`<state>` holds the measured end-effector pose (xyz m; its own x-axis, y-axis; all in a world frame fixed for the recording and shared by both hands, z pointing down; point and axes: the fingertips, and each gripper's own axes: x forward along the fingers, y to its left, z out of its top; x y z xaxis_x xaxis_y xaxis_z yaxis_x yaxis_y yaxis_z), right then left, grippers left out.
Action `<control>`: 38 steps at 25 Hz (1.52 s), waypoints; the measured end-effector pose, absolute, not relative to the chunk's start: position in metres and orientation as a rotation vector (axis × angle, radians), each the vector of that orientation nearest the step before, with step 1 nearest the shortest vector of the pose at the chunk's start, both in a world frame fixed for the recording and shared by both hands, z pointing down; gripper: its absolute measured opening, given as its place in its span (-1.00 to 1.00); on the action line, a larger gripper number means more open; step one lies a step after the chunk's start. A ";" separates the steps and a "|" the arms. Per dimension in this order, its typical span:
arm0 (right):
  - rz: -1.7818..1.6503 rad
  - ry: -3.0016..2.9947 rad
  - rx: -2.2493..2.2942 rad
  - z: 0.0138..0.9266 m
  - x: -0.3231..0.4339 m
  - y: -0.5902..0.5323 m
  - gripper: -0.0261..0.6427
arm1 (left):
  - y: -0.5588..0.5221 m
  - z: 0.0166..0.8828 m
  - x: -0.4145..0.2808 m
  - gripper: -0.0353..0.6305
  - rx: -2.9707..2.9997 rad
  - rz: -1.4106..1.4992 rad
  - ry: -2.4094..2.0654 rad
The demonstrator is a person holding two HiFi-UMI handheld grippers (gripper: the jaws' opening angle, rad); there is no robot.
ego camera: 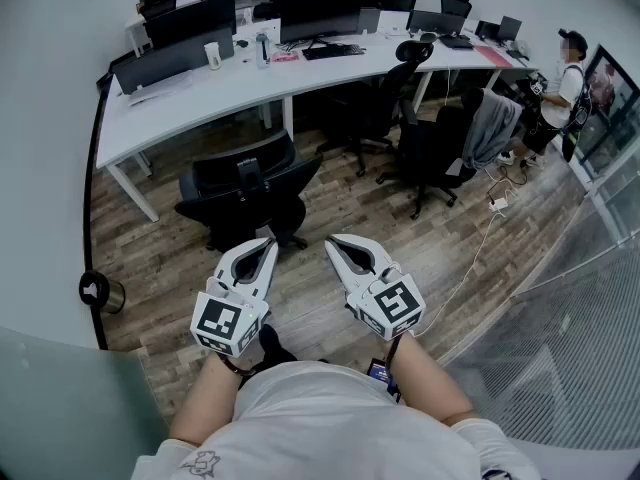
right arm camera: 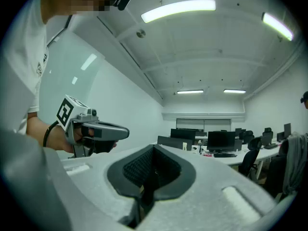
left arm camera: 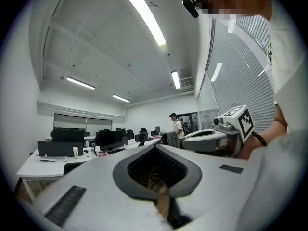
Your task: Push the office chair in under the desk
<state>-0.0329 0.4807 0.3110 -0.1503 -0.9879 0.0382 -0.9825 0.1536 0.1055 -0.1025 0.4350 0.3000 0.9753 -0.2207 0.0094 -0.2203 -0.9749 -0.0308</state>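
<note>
Office chair [ego camera: 248,193]: just ahead of left gripper [ego camera: 269,241], out from desk [ego camera: 185,103].
Bin [ego camera: 100,292]: off to that gripper's left (contents unseen).
Right gripper [ego camera: 331,239]: closed and empty, like the left.
Floor [ego camera: 345,213]: wood planks.

Wood floor [ego camera: 345,208] w/ office chairs [ego camera: 248,193], bin [ego camera: 100,291], white desk [ego camera: 190,103] w/ monitors [ego camera: 320,15], keyboard [ego camera: 332,51]

Office chair [ego camera: 250,193]: base mostly hidden under its seat (legs barely show).
</note>
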 end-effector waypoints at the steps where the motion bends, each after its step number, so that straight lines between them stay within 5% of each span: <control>1: -0.082 -2.308 1.980 0.312 -0.033 0.481 -0.91 | 0.435 0.300 -0.103 -0.90 -3.093 -0.021 0.344; 16: -0.096 -2.328 1.970 0.322 -0.040 0.445 -0.91 | 0.396 0.318 -0.107 -0.90 -3.115 -0.033 0.315; 38: -0.057 -2.312 1.960 0.332 -0.057 0.247 -0.91 | 0.205 0.326 -0.129 -0.90 -3.114 -0.081 0.206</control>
